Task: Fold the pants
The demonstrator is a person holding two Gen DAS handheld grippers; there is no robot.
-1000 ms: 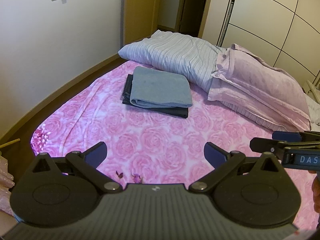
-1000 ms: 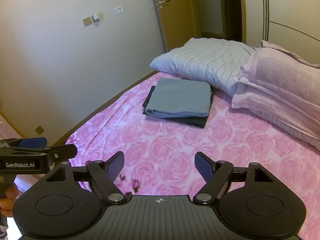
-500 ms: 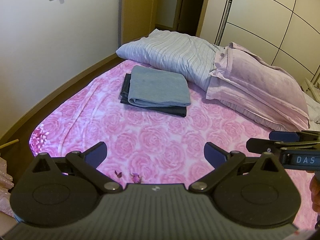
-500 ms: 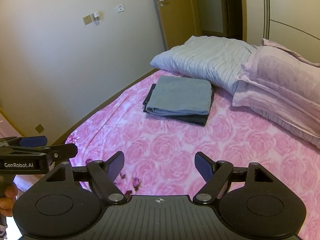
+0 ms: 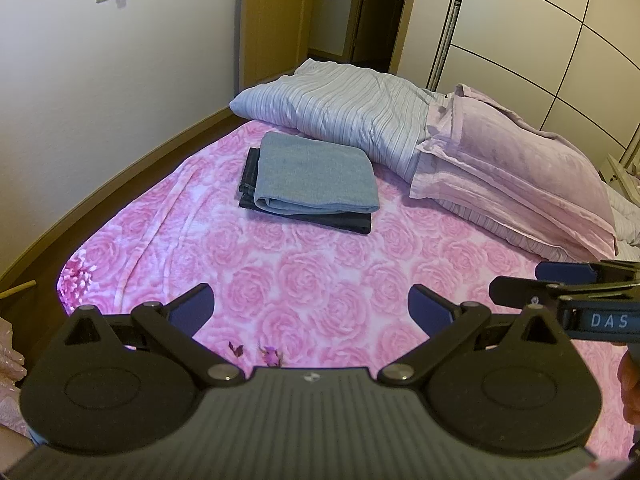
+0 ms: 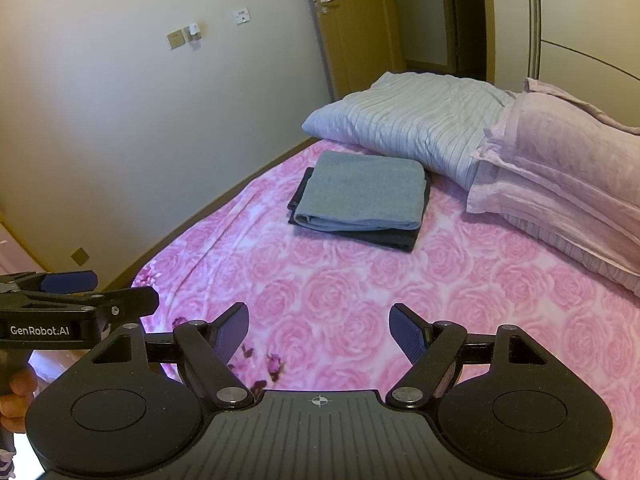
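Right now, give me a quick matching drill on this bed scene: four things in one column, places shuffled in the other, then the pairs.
Things:
1. grey folded pants
2. dark folded garment
3. striped pillow
4. lilac pillow

Places:
A. bottom of the stack, on the pink rose bedspread
B. head of the bed, on the side nearer the door
C. top of the stack
D. head of the bed, on the side nearer the wardrobe

Pairs: 1-C, 2-A, 3-B, 4-D

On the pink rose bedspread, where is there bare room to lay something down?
The pink rose bedspread lies bare between the folded grey and dark pants stack and both grippers. It is crowded behind the stack: striped grey pillow, pink pillow.
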